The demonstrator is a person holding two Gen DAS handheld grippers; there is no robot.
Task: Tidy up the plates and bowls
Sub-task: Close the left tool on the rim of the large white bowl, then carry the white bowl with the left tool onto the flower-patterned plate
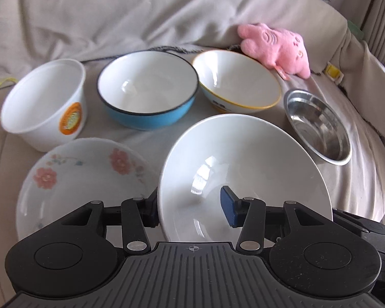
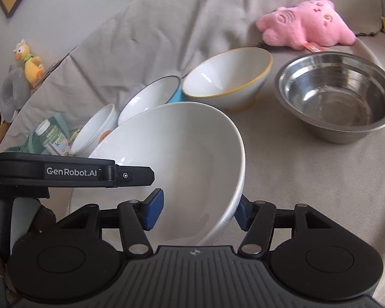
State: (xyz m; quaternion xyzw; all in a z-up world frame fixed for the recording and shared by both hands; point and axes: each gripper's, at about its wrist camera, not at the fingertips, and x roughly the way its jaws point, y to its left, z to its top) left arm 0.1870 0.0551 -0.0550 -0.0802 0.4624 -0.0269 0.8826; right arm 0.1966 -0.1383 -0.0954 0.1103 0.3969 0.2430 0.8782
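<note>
A large white bowl (image 1: pixel 246 169) (image 2: pixel 182 154) sits tilted in front of both grippers. My left gripper (image 1: pixel 190 205) straddles its left rim, one pad inside and one outside, with a wide gap. My right gripper (image 2: pixel 197 210) straddles its right rim the same way, jaws apart. A floral plate (image 1: pixel 84 179) lies left of the bowl. Behind stand a white tub with an orange label (image 1: pixel 43 102), a blue bowl (image 1: pixel 148 89) (image 2: pixel 151 97), a yellow-rimmed bowl (image 1: pixel 236 79) (image 2: pixel 225 77) and a steel bowl (image 1: pixel 318 125) (image 2: pixel 336 95).
Everything rests on a sofa covered in a beige sheet (image 2: pixel 308 179). A pink plush toy (image 1: pixel 277 46) (image 2: pixel 305 23) lies at the back. A bottle (image 2: pixel 51 138) and plush toys (image 2: pixel 28 61) sit at the far left. The left gripper's body (image 2: pixel 71 172) crosses the right wrist view.
</note>
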